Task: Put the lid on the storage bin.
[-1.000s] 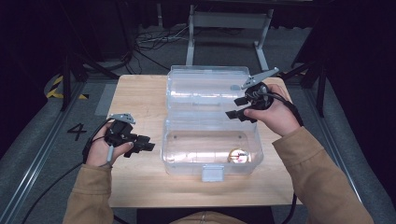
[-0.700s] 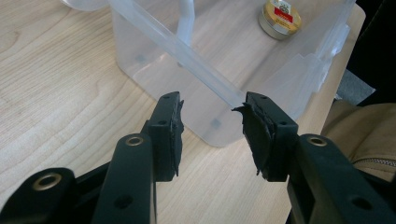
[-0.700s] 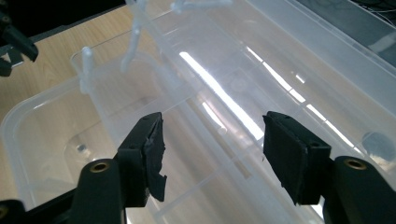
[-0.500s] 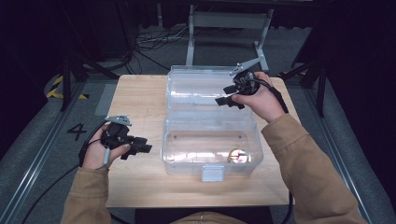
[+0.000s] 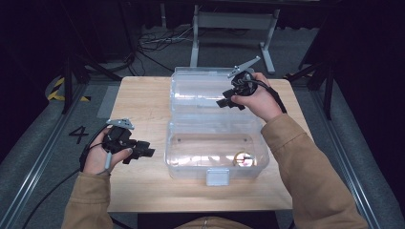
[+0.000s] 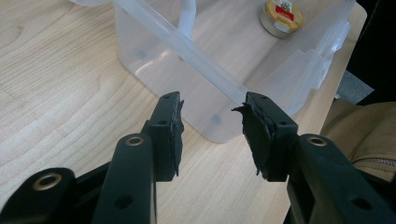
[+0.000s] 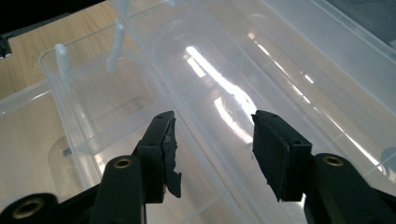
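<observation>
Two tools at an open clear box

The left tool (image 5: 143, 151) rests on the table (image 5: 143, 102) just left of the box (image 5: 216, 157), jaws apart and empty. Far right, the right tool (image 5: 229, 102) hovers over the box's open lid (image 5: 200, 90), empty jaws just closing.

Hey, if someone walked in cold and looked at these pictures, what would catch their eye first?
Probably the big clear plastic box lying open in the middle of the wooden table, its lid folded back on the far side. Next, the small round gold tin inside the box, near its front right corner. Then the right gripper over the open lid and the left gripper beside the box.
</observation>
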`<action>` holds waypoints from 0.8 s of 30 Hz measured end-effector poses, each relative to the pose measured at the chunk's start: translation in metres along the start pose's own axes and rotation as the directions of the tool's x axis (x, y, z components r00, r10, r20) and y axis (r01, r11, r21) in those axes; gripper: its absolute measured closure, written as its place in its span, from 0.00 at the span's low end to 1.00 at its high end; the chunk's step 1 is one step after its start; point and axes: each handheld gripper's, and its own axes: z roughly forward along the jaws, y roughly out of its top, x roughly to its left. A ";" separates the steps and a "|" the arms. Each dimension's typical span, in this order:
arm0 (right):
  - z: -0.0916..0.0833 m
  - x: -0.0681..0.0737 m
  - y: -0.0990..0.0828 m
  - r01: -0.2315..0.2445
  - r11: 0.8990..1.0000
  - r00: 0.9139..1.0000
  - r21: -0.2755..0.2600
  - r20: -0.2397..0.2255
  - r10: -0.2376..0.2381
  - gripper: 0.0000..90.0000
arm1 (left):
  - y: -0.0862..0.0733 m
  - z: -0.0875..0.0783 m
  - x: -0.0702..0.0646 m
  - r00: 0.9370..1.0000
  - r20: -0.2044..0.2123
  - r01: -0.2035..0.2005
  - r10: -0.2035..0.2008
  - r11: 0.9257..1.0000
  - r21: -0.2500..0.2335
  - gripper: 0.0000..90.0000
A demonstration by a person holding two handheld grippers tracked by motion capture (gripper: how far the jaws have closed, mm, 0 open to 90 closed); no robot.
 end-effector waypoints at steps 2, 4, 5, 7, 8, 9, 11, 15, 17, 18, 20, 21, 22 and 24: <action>0.003 0.000 0.000 -0.003 1.000 1.000 0.009 -0.006 0.003 0.61 | 0.000 0.000 0.000 1.000 0.000 -0.001 0.001 1.000 0.002 0.64; 0.002 0.002 0.001 0.001 1.000 1.000 0.015 -0.021 -0.001 0.71 | 0.000 0.000 0.000 1.000 0.000 -0.003 0.003 1.000 0.005 0.64; 0.002 0.002 0.001 -0.001 1.000 1.000 0.020 -0.029 0.002 0.74 | 0.000 0.001 0.000 1.000 -0.002 0.000 0.000 1.000 0.005 0.64; 0.003 0.003 0.002 0.011 1.000 1.000 0.021 -0.026 -0.011 0.76 | 0.000 0.001 -0.001 1.000 -0.002 0.002 -0.002 1.000 0.004 0.64; 0.003 0.004 0.002 0.022 0.999 1.000 0.024 -0.018 -0.022 0.78 | 0.000 0.001 -0.001 1.000 -0.002 0.001 -0.001 1.000 0.004 0.64; 0.003 0.004 0.002 0.025 0.999 1.000 0.026 -0.015 -0.025 0.79 | 0.001 0.001 -0.001 1.000 -0.002 -0.002 0.002 1.000 0.004 0.64; 0.002 0.004 0.001 0.021 0.999 1.000 0.027 -0.024 -0.020 0.81 | 0.001 0.001 -0.001 1.000 0.000 -0.004 0.004 1.000 0.005 0.64; 0.001 0.006 0.001 0.027 0.999 0.999 0.030 -0.021 -0.026 0.83 | 0.001 0.001 -0.001 1.000 0.003 -0.005 0.005 1.000 0.004 0.64; 0.001 0.006 0.001 0.028 0.999 0.999 0.031 -0.020 -0.028 0.83 | 0.001 0.002 -0.002 1.000 0.003 -0.007 0.007 1.000 0.007 0.64; 0.002 0.006 0.001 0.029 0.999 0.999 0.030 -0.020 -0.029 0.83 | 0.001 0.002 -0.002 1.000 0.004 -0.010 0.010 1.000 0.009 0.64; 0.002 0.007 0.001 0.024 0.999 1.000 0.031 -0.020 -0.023 0.83 | 0.002 0.002 -0.003 1.000 0.005 -0.010 0.010 1.000 0.004 0.64; 0.002 0.006 0.001 0.025 0.999 0.999 0.029 -0.023 -0.024 0.83 | 0.002 0.002 -0.004 1.000 0.008 -0.011 0.011 1.000 0.004 0.64; 0.002 0.006 0.001 0.018 0.999 1.000 0.029 -0.025 -0.017 0.83 | 0.003 0.003 -0.005 1.000 0.014 -0.012 0.012 1.000 0.000 0.64; 0.002 0.006 0.000 0.005 1.000 1.000 0.027 -0.031 -0.004 0.83 | 0.004 0.003 -0.007 0.999 0.020 -0.027 0.027 1.000 0.000 0.64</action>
